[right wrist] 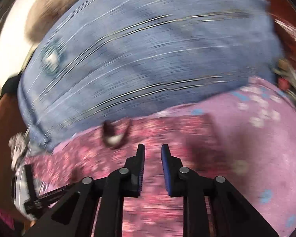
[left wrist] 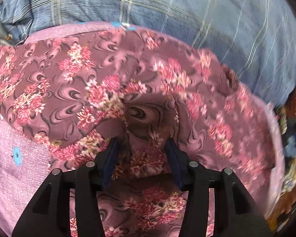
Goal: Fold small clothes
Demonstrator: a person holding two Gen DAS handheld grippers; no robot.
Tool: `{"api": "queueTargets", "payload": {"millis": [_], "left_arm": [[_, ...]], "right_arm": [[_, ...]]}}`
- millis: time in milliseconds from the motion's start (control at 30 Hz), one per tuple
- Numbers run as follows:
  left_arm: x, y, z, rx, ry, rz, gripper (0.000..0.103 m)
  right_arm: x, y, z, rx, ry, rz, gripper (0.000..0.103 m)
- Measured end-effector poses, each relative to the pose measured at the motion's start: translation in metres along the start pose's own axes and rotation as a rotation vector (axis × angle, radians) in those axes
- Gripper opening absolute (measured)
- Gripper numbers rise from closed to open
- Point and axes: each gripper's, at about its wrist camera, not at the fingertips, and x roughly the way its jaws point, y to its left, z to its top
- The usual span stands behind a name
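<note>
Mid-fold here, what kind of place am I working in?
Likely a bedroom, working on a bed: a pink sheet with blue flowers under the floral garment, and a blue plaid pillow or bedding behind. Surroundings are too blurred to confirm.

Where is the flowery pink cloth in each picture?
Left wrist view: the flowery pink cloth fills the middle and bottom, bunched up.
Right wrist view: it lies blurred along the bottom centre.
Shared landmark: the blue checked cloth lies across the top of both pictures.
</note>
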Motion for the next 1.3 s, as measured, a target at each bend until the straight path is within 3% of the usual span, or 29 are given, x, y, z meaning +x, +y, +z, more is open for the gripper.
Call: {"api": "queueTargets", "payload": {"millis": [67, 133, 267, 367, 433, 567, 633, 733, 867, 900, 933, 1000, 1067, 1133, 1200, 1300], "left_arm": [[-0.012, 0.015, 0.006, -0.056, -0.029, -0.033, 0.048], [-0.021, 0.031, 0.01, -0.11, -0.06, -0.012, 0.052], [-0.041, 0.077, 0.019, -0.256, -0.096, 0.028, 0.052], [-0.055, 0.108, 0.024, -0.345, -0.095, -0.012, 0.054], [-0.067, 0.136, 0.03, -0.382, -0.1, -0.021, 0.054], [-0.103, 0.203, 0.042, -0.414, -0.144, 0.145, 0.054], [-0.122, 0.242, 0.049, -0.486, -0.182, 0.203, 0.063], [-0.139, 0.29, 0.056, -0.596, -0.214, 0.221, 0.072], [-0.132, 0.322, 0.065, -0.672, -0.241, 0.245, 0.072], [-0.125, 0.324, 0.069, -0.675, -0.234, 0.255, 0.072], [-0.121, 0.325, 0.074, -0.669, -0.235, 0.254, 0.08], [-0.122, 0.32, 0.084, -0.635, -0.272, 0.239, 0.081], [-0.117, 0.317, 0.096, -0.592, -0.281, 0.264, 0.065], [-0.109, 0.322, 0.102, -0.589, -0.259, 0.259, 0.007], [-0.101, 0.332, 0.101, -0.614, -0.229, 0.201, 0.007], [-0.108, 0.329, 0.096, -0.594, -0.272, 0.189, 0.007]], "right_arm": [[0.022, 0.041, -0.003, -0.095, 0.061, 0.031, 0.026], [0.041, 0.069, -0.012, -0.175, 0.108, 0.036, 0.032], [0.089, 0.126, -0.055, -0.297, 0.206, 0.082, 0.031], [0.117, 0.157, -0.083, -0.306, 0.243, 0.169, 0.022], [0.135, 0.173, -0.101, -0.345, 0.27, 0.164, 0.027], [0.141, 0.183, -0.122, -0.429, 0.166, 0.106, 0.036], [0.138, 0.18, -0.12, -0.42, 0.162, 0.115, 0.037], [0.135, 0.179, -0.121, -0.409, 0.162, 0.133, 0.04], [0.135, 0.177, -0.119, -0.404, 0.164, 0.159, 0.046], [0.137, 0.179, -0.119, -0.402, 0.164, 0.162, 0.046], [0.137, 0.179, -0.119, -0.398, 0.164, 0.168, 0.046], [0.135, 0.175, -0.118, -0.388, 0.165, 0.182, 0.047], [0.136, 0.173, -0.117, -0.374, 0.165, 0.197, 0.048], [0.136, 0.17, -0.116, -0.356, 0.166, 0.215, 0.048], [0.136, 0.168, -0.115, -0.343, 0.167, 0.229, 0.048], [0.137, 0.165, -0.114, -0.321, 0.169, 0.251, 0.048]]}}
